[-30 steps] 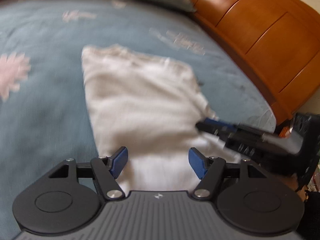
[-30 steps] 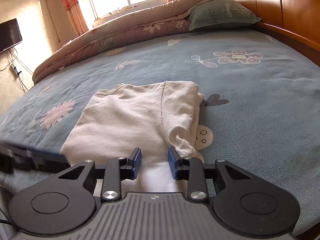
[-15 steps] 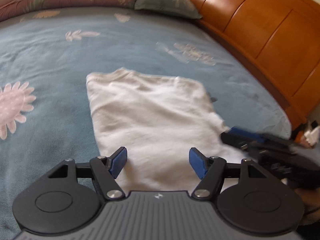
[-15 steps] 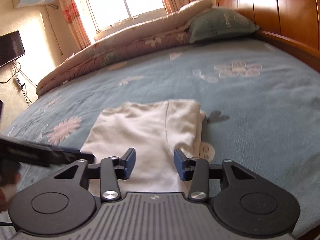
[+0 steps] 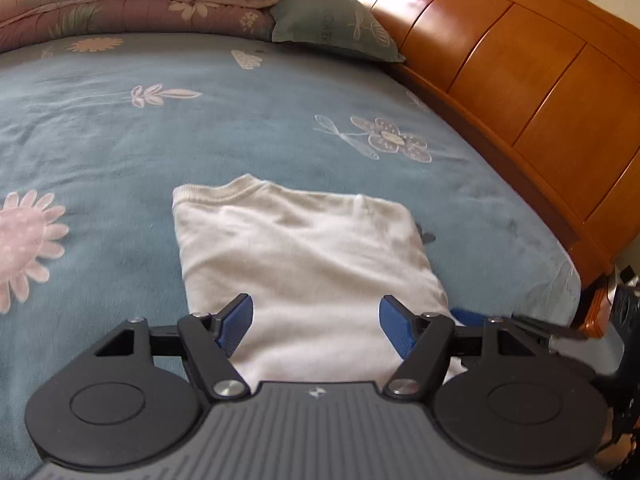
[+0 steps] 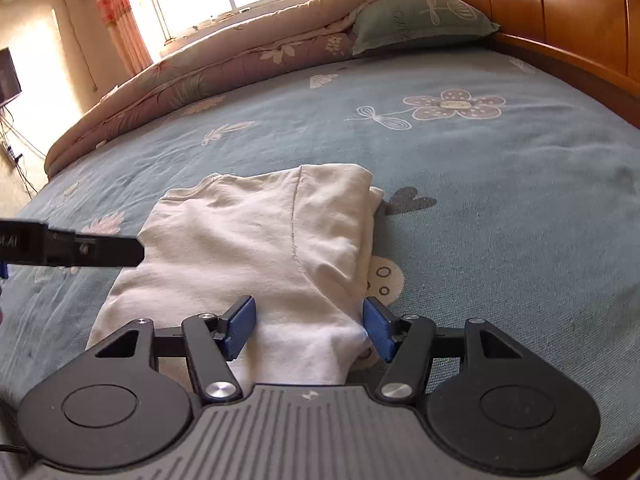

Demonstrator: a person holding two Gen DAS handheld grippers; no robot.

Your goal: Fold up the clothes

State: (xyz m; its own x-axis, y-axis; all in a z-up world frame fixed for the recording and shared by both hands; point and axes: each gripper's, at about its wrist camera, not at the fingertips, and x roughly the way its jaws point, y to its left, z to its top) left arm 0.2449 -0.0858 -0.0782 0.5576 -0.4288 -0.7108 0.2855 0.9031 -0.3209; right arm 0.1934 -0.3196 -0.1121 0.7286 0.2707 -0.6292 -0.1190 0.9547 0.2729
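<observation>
A cream folded shirt (image 5: 304, 248) lies flat on the blue flowered bedspread (image 5: 120, 140), neckband at its far edge. My left gripper (image 5: 316, 320) hovers open over the shirt's near end, with only cloth below the gap. In the right wrist view the same shirt (image 6: 256, 240) shows a folded-in sleeve along its right side. My right gripper (image 6: 308, 322) is over the near right corner and its jaws are opening; the cloth lies between the pads and they do not press it. The left gripper's fingers (image 6: 100, 250) reach in from the left there.
A wooden headboard (image 5: 520, 100) runs along the right side of the bed. A green pillow (image 6: 420, 20) and a rolled quilt (image 6: 240, 64) lie at the far end under a bright window. The bed's edge drops off at the lower right (image 5: 572, 292).
The right jaws have spread from nearly closed to wide and let the cloth go. The left gripper has drawn back from the shirt, so more of the bed shows.
</observation>
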